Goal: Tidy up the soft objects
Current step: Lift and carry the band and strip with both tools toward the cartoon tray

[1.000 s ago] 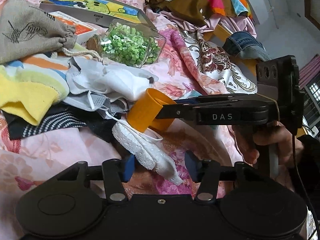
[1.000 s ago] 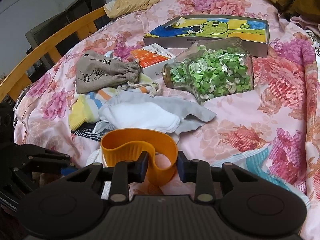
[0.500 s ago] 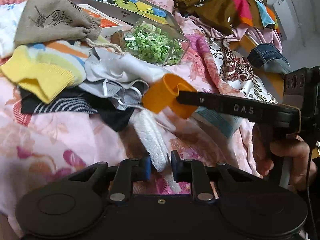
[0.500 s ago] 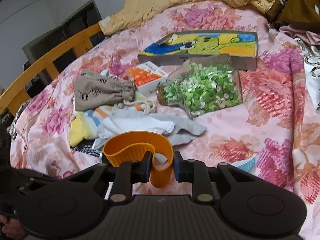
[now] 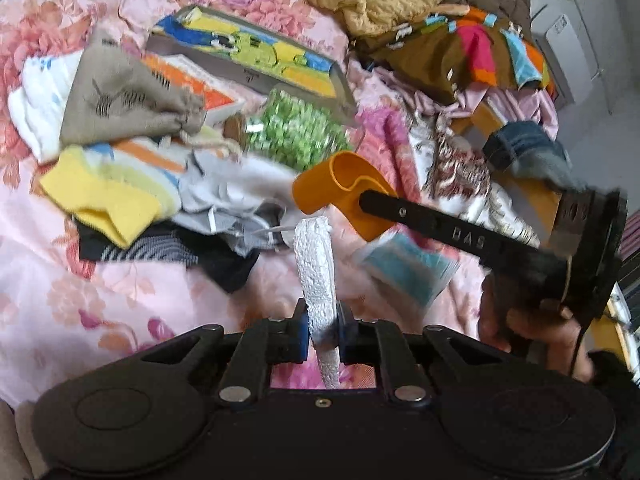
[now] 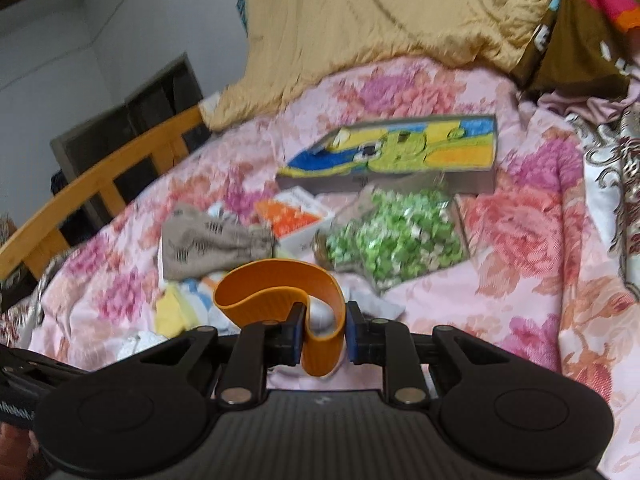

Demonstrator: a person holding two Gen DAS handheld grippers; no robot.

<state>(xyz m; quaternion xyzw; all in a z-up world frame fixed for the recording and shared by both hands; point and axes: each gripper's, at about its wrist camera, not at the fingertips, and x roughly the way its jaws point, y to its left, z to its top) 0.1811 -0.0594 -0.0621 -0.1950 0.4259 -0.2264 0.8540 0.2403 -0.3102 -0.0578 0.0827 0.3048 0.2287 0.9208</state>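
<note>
The left gripper (image 5: 323, 338) is clamped on a white textured cloth strip (image 5: 316, 268), which stands up between its jaws above the floral bedspread (image 5: 100, 304). The right gripper (image 6: 322, 334) pinches a folded orange band (image 6: 280, 284) above the pile of socks (image 5: 120, 196).

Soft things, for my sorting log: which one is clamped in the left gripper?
The white textured strip, pinched between the left gripper; the orange band sits in the right gripper instead.
</note>
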